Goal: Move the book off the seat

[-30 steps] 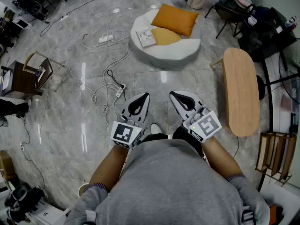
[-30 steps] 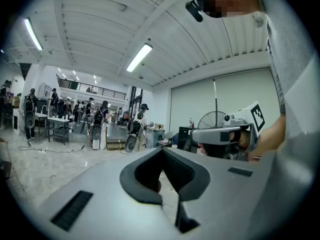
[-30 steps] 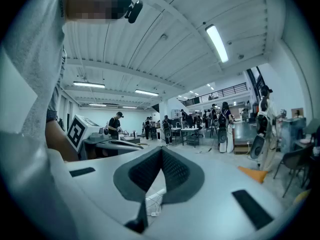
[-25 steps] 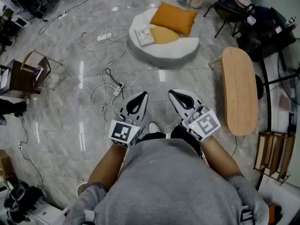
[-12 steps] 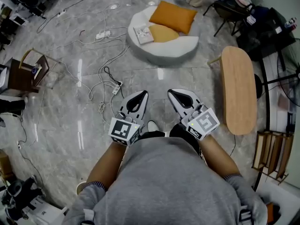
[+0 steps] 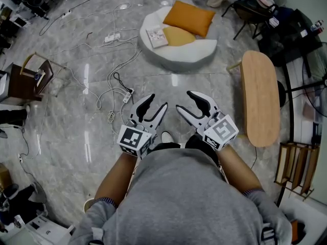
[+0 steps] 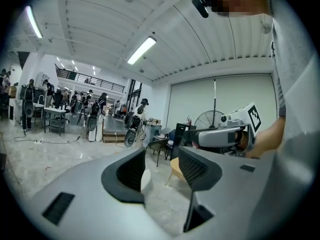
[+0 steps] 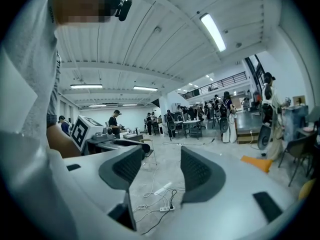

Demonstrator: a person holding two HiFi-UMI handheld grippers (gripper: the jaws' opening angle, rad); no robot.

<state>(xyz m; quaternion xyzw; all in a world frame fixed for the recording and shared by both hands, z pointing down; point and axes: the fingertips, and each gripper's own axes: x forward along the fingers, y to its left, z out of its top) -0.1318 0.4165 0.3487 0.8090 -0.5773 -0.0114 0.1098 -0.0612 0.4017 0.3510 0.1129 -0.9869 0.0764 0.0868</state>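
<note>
Our left claw [image 6: 155,103] and right claw [image 6: 185,101] just opened, empty, over cable-strewn marble floor [image 6: 76,111]; book [image 6: 155,37] lies on far seat [image 6: 194,54].

The seat [image 6: 180,56] at 12 o'clock is white, carrying an orange cushion [image 6: 190,18], a yellower cushion [image 6: 179,37] and a pale book [image 6: 157,37]. Grey marbled floor [image 6: 71,121]. Light wood bench [image 6: 260,98] at 2 o'clock. The left gripper [image 6: 155,103] and right gripper [image 6: 185,101] are white and black, with black-and-white square markers.

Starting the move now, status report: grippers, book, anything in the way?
Left gripper, right gripper just opened, empty. Book on white seat, far ahead. Cables on floor between.
</note>
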